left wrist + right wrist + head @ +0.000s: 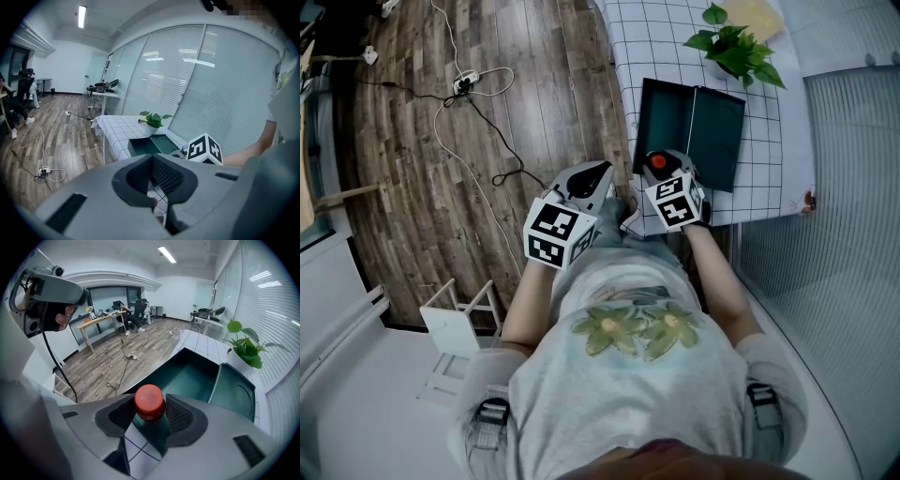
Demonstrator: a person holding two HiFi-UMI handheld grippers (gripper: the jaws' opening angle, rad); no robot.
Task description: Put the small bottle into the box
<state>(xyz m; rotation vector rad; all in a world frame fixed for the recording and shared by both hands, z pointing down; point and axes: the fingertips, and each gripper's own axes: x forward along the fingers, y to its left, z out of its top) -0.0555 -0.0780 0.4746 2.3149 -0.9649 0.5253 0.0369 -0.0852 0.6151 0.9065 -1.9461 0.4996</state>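
Gripping the small bottle point(150, 402) by its red cap, my right gripper point(150, 414) hovers at the checked table's point(675, 47) edge, just short of the open box point(197, 376) — left gripper point(152, 161) clenched on nothing

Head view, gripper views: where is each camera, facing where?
Head view: on head, looking down; shirt, forearms, left hand-held gripper, right hand-held gripper.
Left gripper view: on left one, faces white checked table; shut jaws.
Right gripper view: on right one, faces dark green open box; grips small red-capped bottle.
All show box.
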